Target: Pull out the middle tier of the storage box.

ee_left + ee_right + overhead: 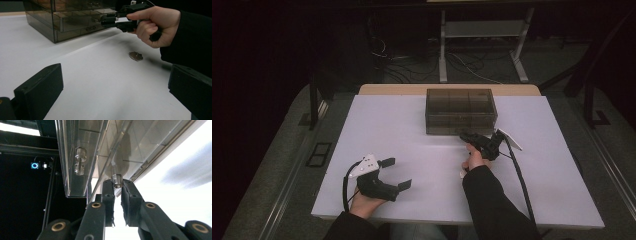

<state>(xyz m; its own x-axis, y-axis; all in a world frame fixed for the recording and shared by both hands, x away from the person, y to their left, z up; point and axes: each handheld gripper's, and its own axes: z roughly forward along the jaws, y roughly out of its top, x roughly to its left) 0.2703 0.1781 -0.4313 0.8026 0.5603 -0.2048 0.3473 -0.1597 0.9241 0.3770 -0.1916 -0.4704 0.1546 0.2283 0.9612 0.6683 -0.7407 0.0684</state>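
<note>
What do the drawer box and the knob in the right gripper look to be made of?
Drawer box: likely smoke-tinted clear plastic, glossy; its inner dividers show through the walls. Knob: apparently clear plastic or glass, polished, with bright highlights; the right gripper is shut on it.

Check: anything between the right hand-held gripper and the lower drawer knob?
Nothing visible. The right hand-held gripper already has its jaws closed on the lower drawer knob of the clear drawer box. The upper knob sits apart, off to one side.
</note>
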